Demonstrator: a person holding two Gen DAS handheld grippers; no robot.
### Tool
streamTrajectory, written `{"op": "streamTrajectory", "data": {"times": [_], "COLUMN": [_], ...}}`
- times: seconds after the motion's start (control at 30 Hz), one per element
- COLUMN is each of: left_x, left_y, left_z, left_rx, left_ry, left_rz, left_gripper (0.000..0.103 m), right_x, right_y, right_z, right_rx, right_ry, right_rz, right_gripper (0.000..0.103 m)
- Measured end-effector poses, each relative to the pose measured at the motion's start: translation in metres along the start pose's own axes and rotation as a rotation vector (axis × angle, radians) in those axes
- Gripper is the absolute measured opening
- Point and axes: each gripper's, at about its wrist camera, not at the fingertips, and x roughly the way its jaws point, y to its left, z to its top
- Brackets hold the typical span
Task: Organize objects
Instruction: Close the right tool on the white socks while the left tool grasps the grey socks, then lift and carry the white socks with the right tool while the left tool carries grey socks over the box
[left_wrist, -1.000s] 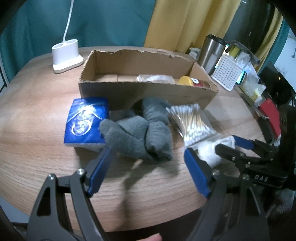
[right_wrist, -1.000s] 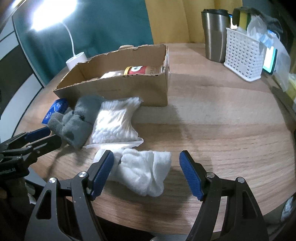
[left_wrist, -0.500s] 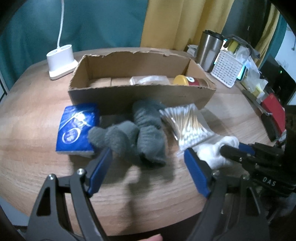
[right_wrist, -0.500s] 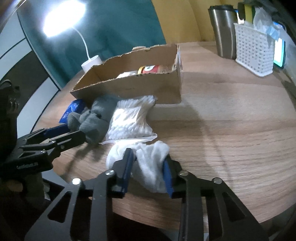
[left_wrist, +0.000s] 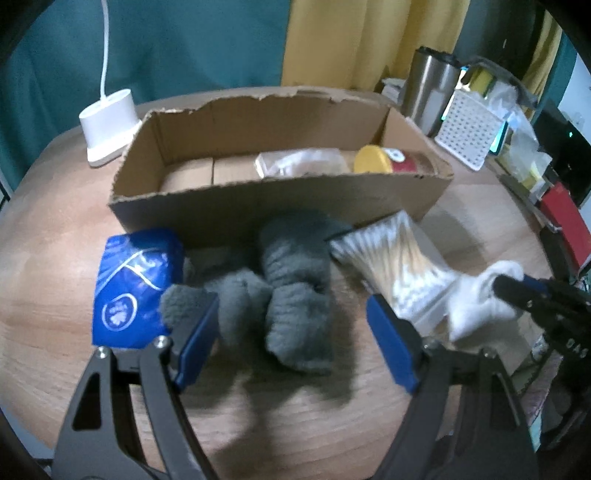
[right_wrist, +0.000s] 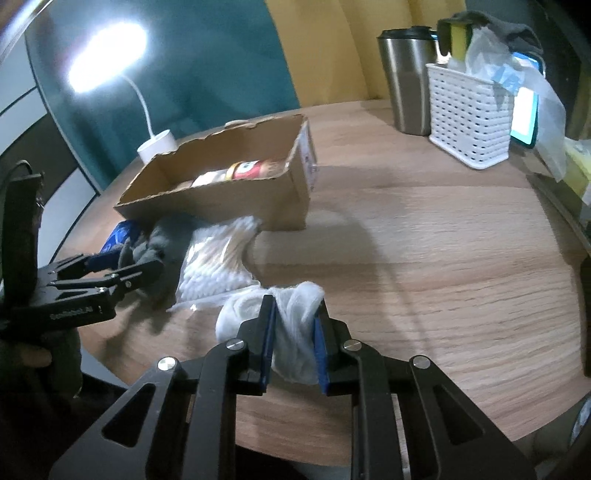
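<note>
Risk: right gripper (right_wrist: 293, 332), clenched on soft white cloth bundle (right_wrist: 295, 314), may shed loose folds; left gripper (left_wrist: 291, 332) spread, empty

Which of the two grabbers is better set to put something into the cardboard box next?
Probably the right gripper: it is shut on the white sock. The left gripper is open, its jaws either side of the grey socks.

Partly cut-off white letters "DAS" stand on the right tool (left_wrist: 517, 291); print on the left tool (right_wrist: 122, 262) is too blurred.
</note>
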Motion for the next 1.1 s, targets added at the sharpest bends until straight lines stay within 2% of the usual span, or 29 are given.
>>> {"op": "streamTrajectory", "data": {"times": [0.03,0.1,0.27,1.1], "left_x": [0.002,0.008,0.009,-0.047], "left_y": [0.000,0.000,-0.001,0.006], "left_z": [0.000,-0.001,-0.004,-0.007], "left_rx": [0.000,0.004,0.021,0.004], "left_ry": [0.002,0.018,0.016,-0.103], "left_rz": [0.000,0.005,-0.005,-0.071], "left_gripper": [0.078,0.058,0.049,0.046], "right_x": [0.000,0.001,-0.001,-0.051], "right_y": [-0.001,-0.002,0.002,0.031], "right_z": [0.001,0.002,0.005,0.013], "right_rx": [0.002,0.002,-0.006,-0.073], "right_ry": [0.001,0.002,-0.002,-0.107], "right_rz": [-0.002,-0.004,-0.004,-0.094], "right_gripper": [0.020,0.020,0.020,0.020]}}
